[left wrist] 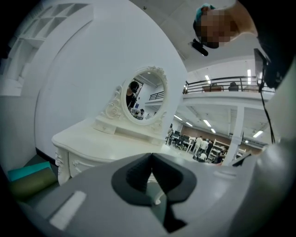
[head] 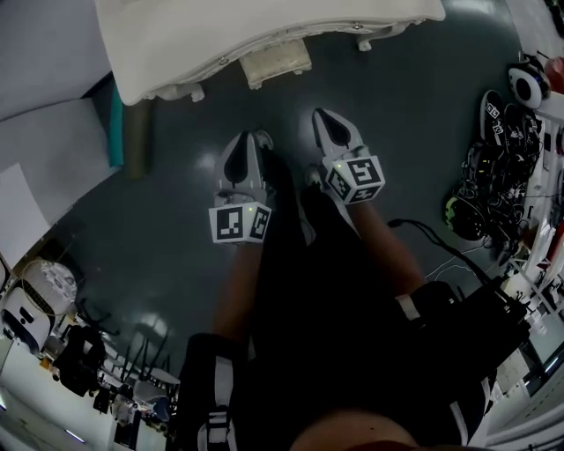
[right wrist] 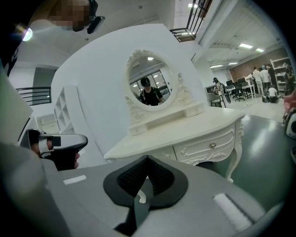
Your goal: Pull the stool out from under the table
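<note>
Two grippers are held out toward the white table [head: 264, 26], neither one touching anything. The left gripper [head: 262, 136] has its claw pressed together with nothing in it; the right gripper [head: 319, 113] shows the same, pads meeting and empty.

The stool [head: 276, 62] appears as a cream seat that shows only partly past the table's front edge, the rest tucked beneath.

Step in hand, as judged: the approach, with no grasp made. The next move calls for parting one claw or both, dropping below the tabletop overhang, gripping the seat's near edge, then drawing it straight back.

Clearances: the dark floor [head: 176, 229] between the person and the table lies open. A rolled mat [head: 137, 136] sits beside the table's left end, and a heap of cables [head: 493, 176] lies well apart on the right. The table's legs flank the stool's path.
</note>
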`<state>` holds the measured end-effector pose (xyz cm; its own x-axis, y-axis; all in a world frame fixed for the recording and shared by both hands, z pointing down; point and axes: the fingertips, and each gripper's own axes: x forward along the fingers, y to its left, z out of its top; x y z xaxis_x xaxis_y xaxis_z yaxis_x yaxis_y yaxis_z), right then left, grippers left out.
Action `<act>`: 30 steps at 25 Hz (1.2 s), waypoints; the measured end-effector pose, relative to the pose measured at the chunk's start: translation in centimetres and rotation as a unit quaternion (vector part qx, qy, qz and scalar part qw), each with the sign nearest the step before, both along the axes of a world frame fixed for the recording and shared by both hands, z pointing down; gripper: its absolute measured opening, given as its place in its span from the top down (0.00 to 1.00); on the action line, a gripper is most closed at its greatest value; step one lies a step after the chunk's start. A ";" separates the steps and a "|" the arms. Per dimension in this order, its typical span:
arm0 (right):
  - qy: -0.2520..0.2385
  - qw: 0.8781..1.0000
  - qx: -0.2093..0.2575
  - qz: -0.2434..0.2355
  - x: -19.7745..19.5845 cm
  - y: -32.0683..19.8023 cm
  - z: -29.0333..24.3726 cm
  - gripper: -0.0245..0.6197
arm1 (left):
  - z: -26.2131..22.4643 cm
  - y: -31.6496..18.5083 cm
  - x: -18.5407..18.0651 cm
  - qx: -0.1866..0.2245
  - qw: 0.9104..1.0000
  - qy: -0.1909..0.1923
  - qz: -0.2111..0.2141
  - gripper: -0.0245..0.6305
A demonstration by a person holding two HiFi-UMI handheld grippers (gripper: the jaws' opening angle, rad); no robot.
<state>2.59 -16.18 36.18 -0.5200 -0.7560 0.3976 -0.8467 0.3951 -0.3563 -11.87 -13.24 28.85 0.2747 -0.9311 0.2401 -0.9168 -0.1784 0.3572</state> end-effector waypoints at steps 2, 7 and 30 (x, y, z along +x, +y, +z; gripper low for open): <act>0.000 1.000 -0.008 0.002 -0.4 -0.8 1.7 0.96 | 1.5 -1.0 -0.5 -0.006 1.000 0.004 -0.004 0.95; 0.004 1.000 -0.025 0.008 -1.6 -3.0 6.0 0.96 | 4.6 -3.8 -1.6 -0.012 1.000 0.002 -0.009 0.95; -0.041 0.994 -0.098 0.037 -2.8 -9.7 27.2 0.96 | 19.9 -8.6 -1.3 -0.044 0.998 0.036 0.000 0.95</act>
<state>-0.24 -25.85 63.35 -0.5029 -0.7059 0.4988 -0.8354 0.2490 -0.4899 -13.15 -21.86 48.79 0.2944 -0.9070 0.3012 -0.8881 -0.1432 0.4368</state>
